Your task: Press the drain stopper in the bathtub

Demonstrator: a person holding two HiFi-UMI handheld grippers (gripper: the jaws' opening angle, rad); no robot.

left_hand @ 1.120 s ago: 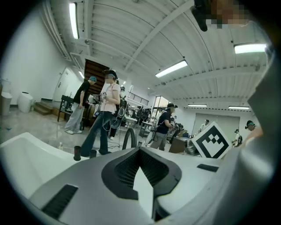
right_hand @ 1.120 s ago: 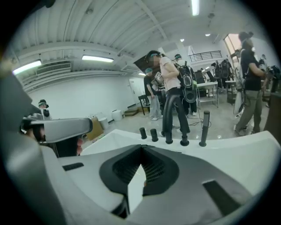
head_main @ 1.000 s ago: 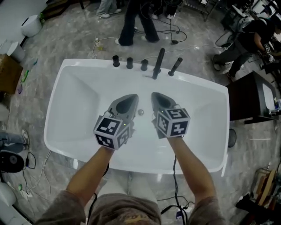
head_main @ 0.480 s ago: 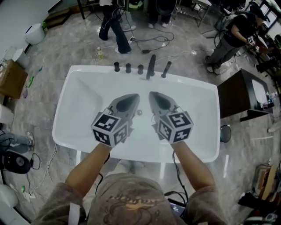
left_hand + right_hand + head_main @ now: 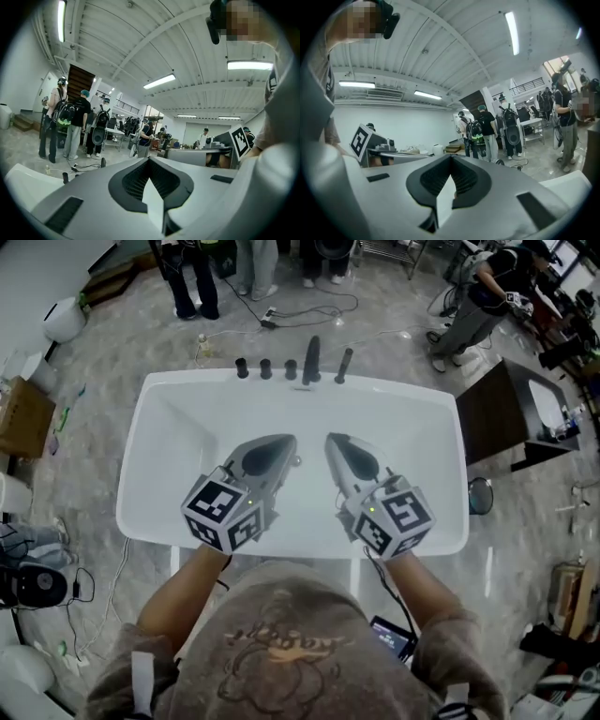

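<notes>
1 tub [image 5: 159,432], 2 claws [image 5: 287,442] [image 5: 332,440], 5 blk rim fittings [image 5: 265,367]

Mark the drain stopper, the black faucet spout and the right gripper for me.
drain stopper [image 5: 296,462], head view: its small round top, on the tub floor between the grippers.
faucet spout [image 5: 311,358], head view: middle of the black spout.
right gripper [image 5: 335,440], head view: its jaw tip.

Bathtub [image 5: 178,432]: plain white. Left gripper [image 5: 284,442] and right gripper [image 5: 334,441]: grey shells, black ribbed pads. Marker cubes [image 5: 223,512]: black-and-white squares. Taps [image 5: 265,368], upper centre: black. Floor [image 5: 112,343]: grey, marbled.
</notes>
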